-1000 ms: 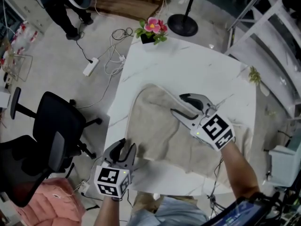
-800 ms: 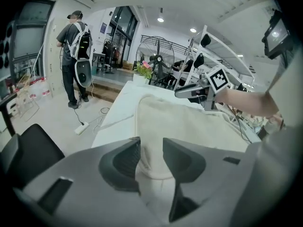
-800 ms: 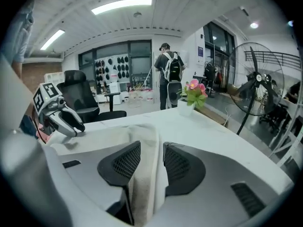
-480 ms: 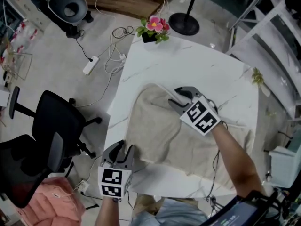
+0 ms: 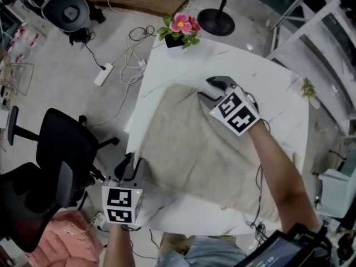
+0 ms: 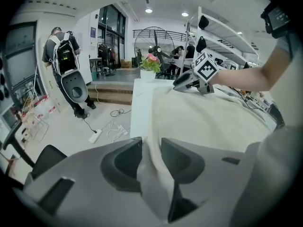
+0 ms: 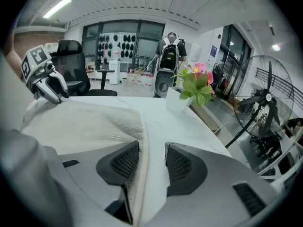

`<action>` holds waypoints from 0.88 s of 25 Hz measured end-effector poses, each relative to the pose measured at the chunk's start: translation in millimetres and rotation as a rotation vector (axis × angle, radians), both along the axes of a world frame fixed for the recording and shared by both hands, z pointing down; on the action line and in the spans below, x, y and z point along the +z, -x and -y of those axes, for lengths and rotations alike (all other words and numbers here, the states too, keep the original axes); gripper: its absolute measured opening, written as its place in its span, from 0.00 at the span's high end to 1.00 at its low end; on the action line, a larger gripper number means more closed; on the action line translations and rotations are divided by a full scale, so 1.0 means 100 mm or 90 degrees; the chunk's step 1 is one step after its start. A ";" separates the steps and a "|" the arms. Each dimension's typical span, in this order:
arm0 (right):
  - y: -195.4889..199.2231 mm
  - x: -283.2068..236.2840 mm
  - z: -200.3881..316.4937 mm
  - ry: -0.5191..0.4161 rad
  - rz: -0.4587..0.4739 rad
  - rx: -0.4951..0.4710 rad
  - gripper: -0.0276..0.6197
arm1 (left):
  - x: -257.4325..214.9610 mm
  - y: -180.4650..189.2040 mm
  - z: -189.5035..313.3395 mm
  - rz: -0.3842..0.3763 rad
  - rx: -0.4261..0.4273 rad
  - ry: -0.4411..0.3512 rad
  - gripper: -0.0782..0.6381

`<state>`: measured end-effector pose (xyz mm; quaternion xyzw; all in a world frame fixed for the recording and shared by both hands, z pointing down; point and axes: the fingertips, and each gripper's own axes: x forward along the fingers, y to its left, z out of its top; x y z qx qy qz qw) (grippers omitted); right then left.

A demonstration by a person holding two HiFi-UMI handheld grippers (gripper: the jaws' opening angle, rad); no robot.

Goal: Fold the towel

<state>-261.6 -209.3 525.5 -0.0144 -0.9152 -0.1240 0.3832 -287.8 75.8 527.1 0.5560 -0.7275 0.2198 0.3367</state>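
Note:
A beige towel (image 5: 211, 149) lies spread over the white marble table (image 5: 250, 65). My left gripper (image 5: 129, 168) is at the towel's near left corner, at the table's left edge. In the left gripper view its jaws have just been closing, and the corner fabric (image 6: 147, 167) fills the gap between them, pinched. My right gripper (image 5: 214, 90) is at the towel's far edge. Its jaws have just been opening. The towel's raised edge (image 7: 137, 169) runs between them along the left pad, and bare table shows beside the right pad.
A pot of pink flowers (image 5: 178, 32) stands at the table's far corner. Left of the table are a black office chair (image 5: 61, 154), a power strip with cables (image 5: 103, 74) and a pink cushion (image 5: 61, 238). A round stand base (image 5: 216, 21) sits beyond it. White shelving lines the right.
My right gripper moved from the towel's middle out to its far edge. My left gripper shifted left with the near corner. The towel now lies wider and flatter.

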 end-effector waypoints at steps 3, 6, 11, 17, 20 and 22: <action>0.11 0.00 0.13 -0.007 0.006 -0.003 0.64 | 0.00 0.16 0.06 0.000 -0.005 0.001 0.70; 0.16 -0.05 0.12 0.033 0.007 -0.019 0.62 | -0.02 0.27 0.10 -0.032 -0.021 -0.009 0.67; -0.06 -0.62 -0.08 0.166 0.094 -0.026 0.58 | -0.24 0.28 0.03 -0.020 -0.041 -0.061 0.66; -1.16 -1.41 0.18 0.115 0.205 0.103 0.63 | -0.59 -0.34 -0.04 -0.012 0.032 -0.109 0.67; -2.13 -1.76 0.40 0.037 0.231 0.234 0.68 | -0.66 -0.76 0.16 -0.026 0.123 -0.144 0.68; -2.76 -1.82 0.43 0.004 0.209 0.297 0.71 | -0.73 -1.15 0.22 -0.046 0.168 -0.156 0.69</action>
